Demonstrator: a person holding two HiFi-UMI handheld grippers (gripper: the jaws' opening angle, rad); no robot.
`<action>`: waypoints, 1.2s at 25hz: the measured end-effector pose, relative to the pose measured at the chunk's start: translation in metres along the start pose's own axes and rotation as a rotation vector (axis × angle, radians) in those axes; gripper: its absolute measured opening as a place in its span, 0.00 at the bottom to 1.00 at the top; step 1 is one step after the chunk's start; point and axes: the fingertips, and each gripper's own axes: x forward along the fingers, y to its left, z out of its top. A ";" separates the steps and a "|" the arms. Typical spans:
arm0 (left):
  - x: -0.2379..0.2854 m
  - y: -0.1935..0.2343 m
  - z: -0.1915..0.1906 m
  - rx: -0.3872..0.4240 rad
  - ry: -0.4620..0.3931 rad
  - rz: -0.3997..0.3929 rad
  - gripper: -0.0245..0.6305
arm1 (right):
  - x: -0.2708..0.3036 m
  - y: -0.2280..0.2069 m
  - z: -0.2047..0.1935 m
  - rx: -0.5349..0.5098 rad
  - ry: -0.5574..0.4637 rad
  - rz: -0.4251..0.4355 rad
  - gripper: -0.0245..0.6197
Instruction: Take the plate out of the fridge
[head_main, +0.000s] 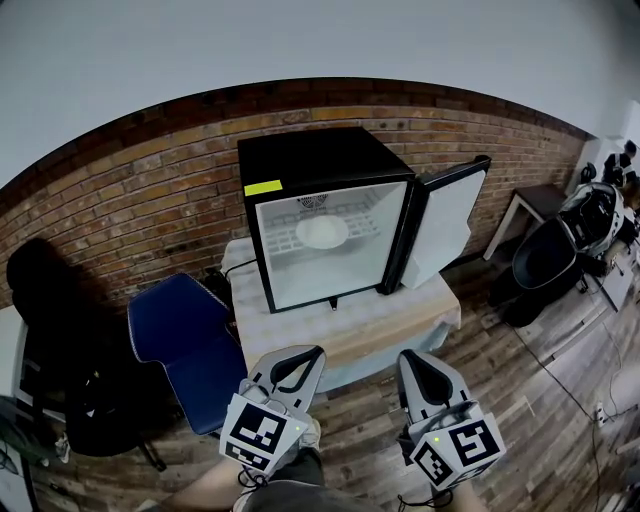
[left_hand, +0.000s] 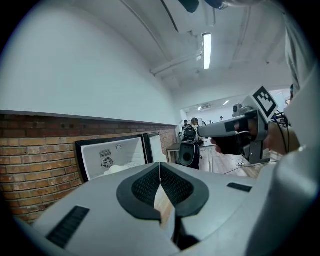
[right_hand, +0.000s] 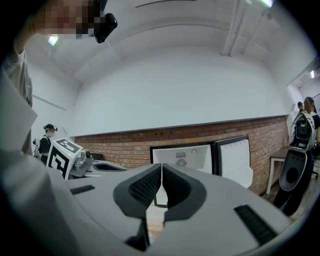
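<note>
Standing well back from the fridge (head_main: 318, 160), whose door (head_main: 446, 226) hangs open so the white plate (head_main: 322, 232) shows on its wire shelf (head_main: 283, 241), we hold the left gripper (head_main: 298, 358) and right gripper (head_main: 419, 368) empty with jaws pressed together, aimed at it for the approach.

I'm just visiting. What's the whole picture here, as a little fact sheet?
Fridge: small, black, on a table, door swung open to the right
Plate: white, on the shelf inside, untouched
Left tongs: shut, empty, short of the fridge
Right tongs: shut, empty, short of the fridge
Chair: blue, beside the table
</note>
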 end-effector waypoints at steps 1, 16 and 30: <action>0.007 0.007 0.000 -0.001 0.002 -0.002 0.07 | 0.009 -0.004 0.000 0.003 0.003 -0.001 0.09; 0.098 0.113 -0.022 -0.154 0.049 0.003 0.07 | 0.143 -0.051 -0.006 0.045 0.083 0.003 0.09; 0.143 0.185 -0.031 -0.223 0.041 -0.032 0.07 | 0.244 -0.067 -0.010 0.152 0.092 0.049 0.09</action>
